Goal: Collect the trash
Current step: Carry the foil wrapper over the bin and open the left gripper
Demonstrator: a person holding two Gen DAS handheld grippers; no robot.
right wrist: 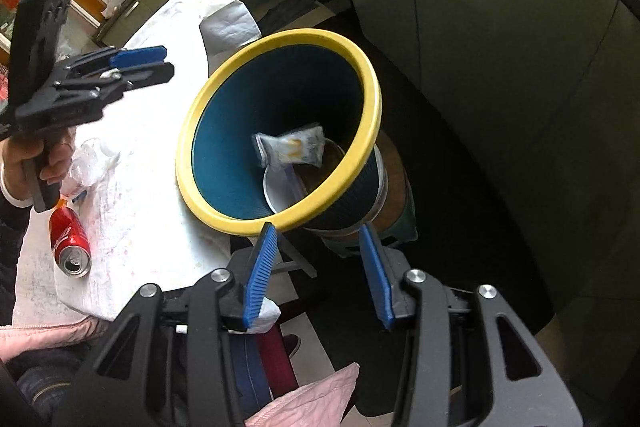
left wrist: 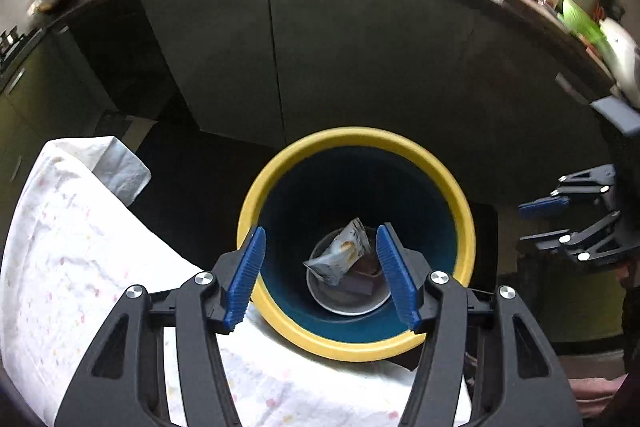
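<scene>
The landmark for this inspection is the round bin with a yellow plastic rim and dark blue ribbed inside (left wrist: 280,319), which is standing just beside the edge of the table draped in a white speckled cloth (left wrist: 80,267).

Inside the bin, at the bottom, a silver-white foil snack wrapper (left wrist: 340,253) is lying tilted across a white paper bowl (left wrist: 348,301); part of the collection is therefore judged already done.

The left gripper (left wrist: 320,277) is hanging directly over the bin mouth, pointing steeply down, its blue ribbed fingers (left wrist: 246,277) standing spread with nothing between them. The right gripper (right wrist: 320,275) is hovering just outside the bin's near rim, its fingers likewise spread and empty.

Still outstanding on the cloth, on the side away from the bin: a red aluminium drinks can (right wrist: 70,245) lying on its side, and a crumpled clear plastic wrapper (right wrist: 90,163) near it. The can's long axis is running roughly along the table's length, its opened end facing away from the bin. In the right wrist view the left gripper is standing nearer both items than the right, so it is judged the better placed for the next pick, closing across the can's round body.
</scene>
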